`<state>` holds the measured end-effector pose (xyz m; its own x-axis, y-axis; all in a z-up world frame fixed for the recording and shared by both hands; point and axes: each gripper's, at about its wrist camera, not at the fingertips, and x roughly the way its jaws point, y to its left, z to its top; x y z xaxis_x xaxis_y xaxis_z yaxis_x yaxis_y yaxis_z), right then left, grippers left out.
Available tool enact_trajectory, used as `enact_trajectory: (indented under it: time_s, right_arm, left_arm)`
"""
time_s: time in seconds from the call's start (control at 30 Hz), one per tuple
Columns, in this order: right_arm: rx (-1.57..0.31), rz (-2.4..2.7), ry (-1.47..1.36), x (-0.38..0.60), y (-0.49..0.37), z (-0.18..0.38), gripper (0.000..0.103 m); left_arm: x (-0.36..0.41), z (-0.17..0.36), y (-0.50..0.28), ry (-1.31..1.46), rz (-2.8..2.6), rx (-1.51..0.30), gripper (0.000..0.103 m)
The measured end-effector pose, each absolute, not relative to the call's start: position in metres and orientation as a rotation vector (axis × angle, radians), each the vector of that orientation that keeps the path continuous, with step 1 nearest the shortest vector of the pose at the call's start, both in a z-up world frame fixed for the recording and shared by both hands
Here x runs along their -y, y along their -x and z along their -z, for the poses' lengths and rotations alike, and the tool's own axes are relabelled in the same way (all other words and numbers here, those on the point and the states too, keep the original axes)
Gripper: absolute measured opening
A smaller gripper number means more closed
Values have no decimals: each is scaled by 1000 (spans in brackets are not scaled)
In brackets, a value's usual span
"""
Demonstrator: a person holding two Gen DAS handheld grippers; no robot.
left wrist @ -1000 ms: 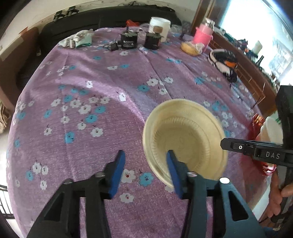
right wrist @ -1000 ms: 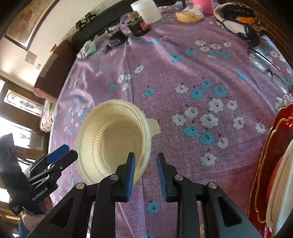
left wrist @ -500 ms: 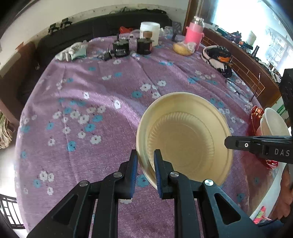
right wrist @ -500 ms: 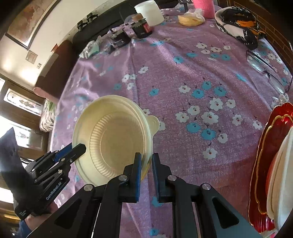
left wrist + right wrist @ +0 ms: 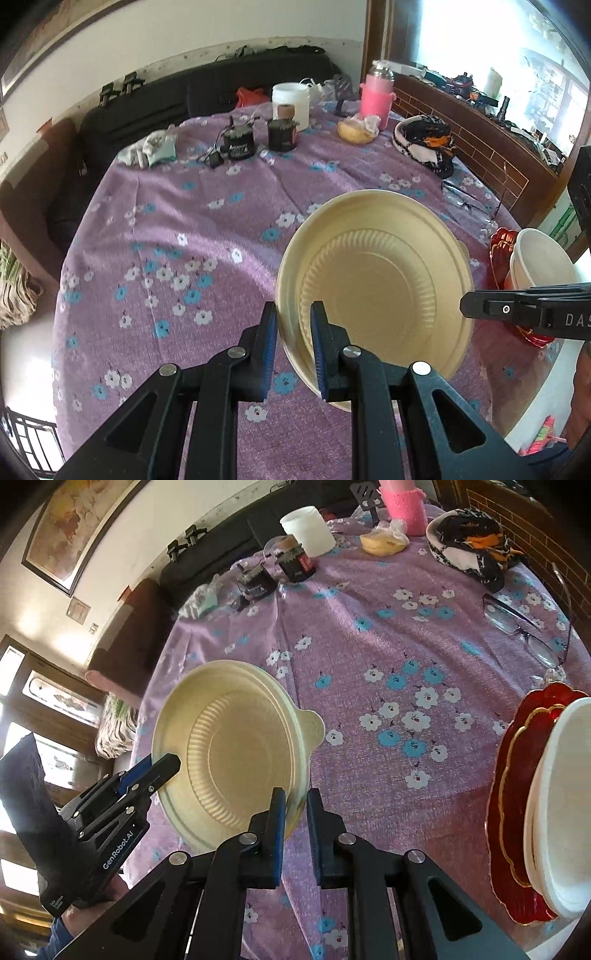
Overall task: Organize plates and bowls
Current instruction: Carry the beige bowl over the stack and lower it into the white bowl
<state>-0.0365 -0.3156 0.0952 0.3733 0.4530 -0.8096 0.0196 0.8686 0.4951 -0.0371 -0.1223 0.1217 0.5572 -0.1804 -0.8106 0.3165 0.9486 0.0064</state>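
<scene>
A cream ribbed disposable bowl [image 5: 376, 291] with a small tab handle [image 5: 312, 727] is held above the purple flowered tablecloth [image 5: 184, 229]. My left gripper [image 5: 293, 350] is shut on its left rim. My right gripper [image 5: 295, 827] is shut on its opposite rim; the bowl [image 5: 236, 753] fills the left middle of the right wrist view. A red gold-edged plate [image 5: 509, 794] with a white bowl [image 5: 557, 805] stacked on it sits at the table's right edge, also in the left wrist view [image 5: 502, 243].
Far side of the table holds a white tub [image 5: 291, 101], two dark jars [image 5: 258, 140], a pink flask [image 5: 375, 96], wrapped bread [image 5: 358, 131], a black-and-white cloth [image 5: 424, 142] and crumpled rags [image 5: 151, 149]. Eyeglasses [image 5: 517, 624] lie near the right edge.
Both grippers closed on opposite rims of the cream bowl and lifted it off the cloth, tilting it; both views rose and drew back.
</scene>
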Motion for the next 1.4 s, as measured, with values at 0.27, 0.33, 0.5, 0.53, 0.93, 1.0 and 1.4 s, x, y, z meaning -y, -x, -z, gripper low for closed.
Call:
enact_trajectory:
  time_s: [0.27,0.33,0.5,0.53,0.93,1.0,1.4]
  right_arm:
    - [-1140,-278,-492,327,46,-104,13]
    - [-1136,-273,-499,330,49,-105,13]
    - [-1130,-259,-516,337,53,-106,13]
    - [-1127,-255,-520,339,55,-107,13]
    - [-1080,-216,-604,373,78,-120,13]
    - [-1067,-207,-620,380,84,-124,13]
    - [-968,-97,-749,447,125,-146,13]
  left_arm:
    - [134,-124,40,-178,316,-923,17]
    - [137,-124,41,-182,322,-922,17]
    - [146,-126,43,-191,343,-916,17]
    - [148,-127,43,-192,347,-916,17]
    - [181,-136,43,-226,422,-901,17]
    - [190,-139,44,-238,440,-895,17]
    - [272,-158,50,-327,600,-857,20]
